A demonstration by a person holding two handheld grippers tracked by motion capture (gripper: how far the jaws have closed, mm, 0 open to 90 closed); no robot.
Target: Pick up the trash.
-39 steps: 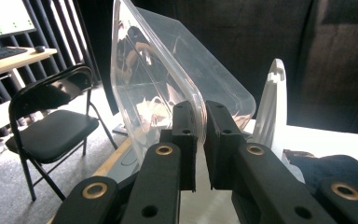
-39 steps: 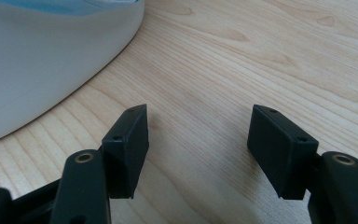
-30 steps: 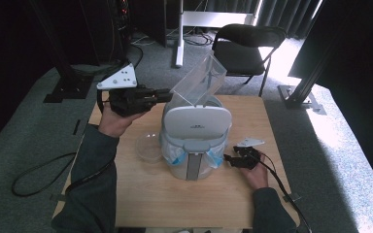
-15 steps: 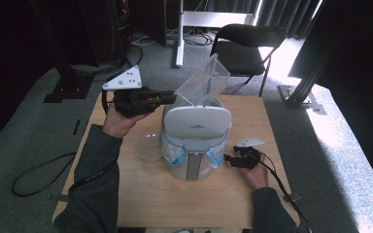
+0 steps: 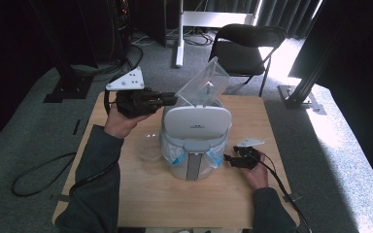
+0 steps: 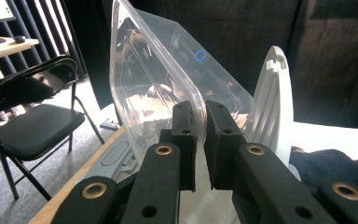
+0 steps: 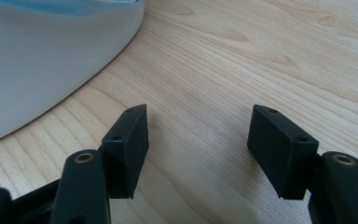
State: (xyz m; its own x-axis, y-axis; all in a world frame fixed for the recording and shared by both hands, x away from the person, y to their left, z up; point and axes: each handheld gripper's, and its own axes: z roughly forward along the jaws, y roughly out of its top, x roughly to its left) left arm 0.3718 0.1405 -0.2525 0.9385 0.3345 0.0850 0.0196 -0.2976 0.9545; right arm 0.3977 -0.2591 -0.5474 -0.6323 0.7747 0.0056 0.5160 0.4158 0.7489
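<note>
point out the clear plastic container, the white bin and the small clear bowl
clear plastic container (image 6: pixel 154 88), left gripper view, its see-through wall
white bin (image 5: pixel 196 124), high view, its lid top
small clear bowl (image 5: pixel 148 149), high view, its inside

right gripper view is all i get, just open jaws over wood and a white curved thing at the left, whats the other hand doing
observer: the left gripper is shut on the rim of a clear plastic container, held tilted above the white appliance.
operator: anything else on the table
observer: a small clear bowl sits on the table, left of the appliance.
operator: where is my gripper
observer: the right gripper is low, beside the appliance's base, holding nothing.
</note>
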